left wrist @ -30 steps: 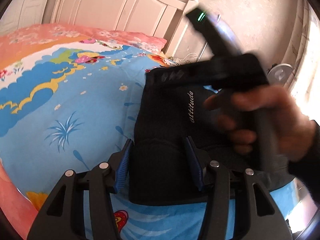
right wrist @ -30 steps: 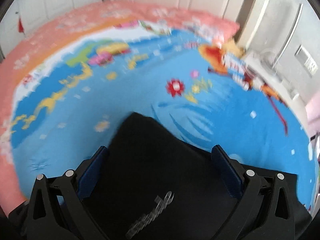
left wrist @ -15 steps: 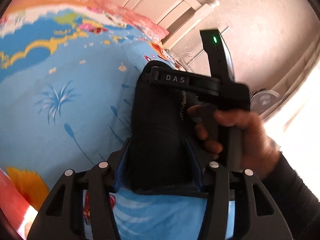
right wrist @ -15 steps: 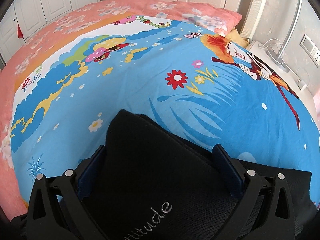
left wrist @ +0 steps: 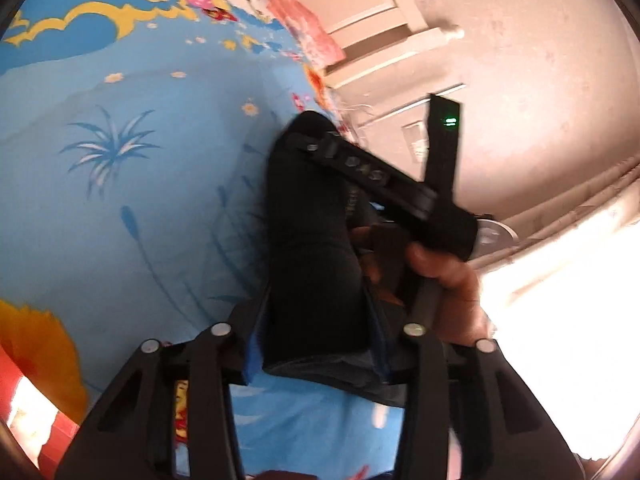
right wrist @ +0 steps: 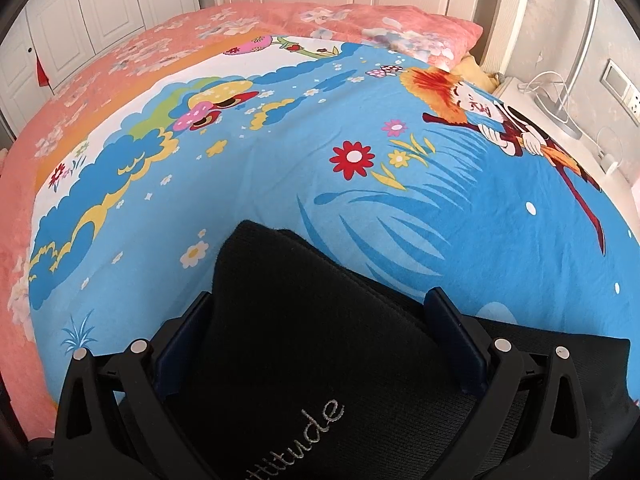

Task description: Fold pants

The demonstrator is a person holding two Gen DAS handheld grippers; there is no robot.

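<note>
Black folded pants [right wrist: 304,320] with grey "attitude" lettering lie on the blue cartoon bedsheet [right wrist: 280,168]. My right gripper [right wrist: 318,344] points steeply down over them, jaws wide open, and the cloth runs on under and past the right finger. In the left wrist view the pants [left wrist: 312,240] fill the gap of my left gripper [left wrist: 316,340]. Its jaws are closing, with both blue pads against a folded end that is raised off the sheet. A person's hand [left wrist: 444,276] holds the right gripper's handle just beyond.
The bed has a pink floral pillow [right wrist: 400,28] at its head and a cream headboard [left wrist: 380,20]. A bedside table with cables [right wrist: 560,100] stands at the right. White wardrobe doors [right wrist: 100,8] line the far side.
The left gripper has rolled, so the bed now looks tilted in its view, and its jaws have narrowed onto the folded end of the pants. The right gripper has stayed put.
</note>
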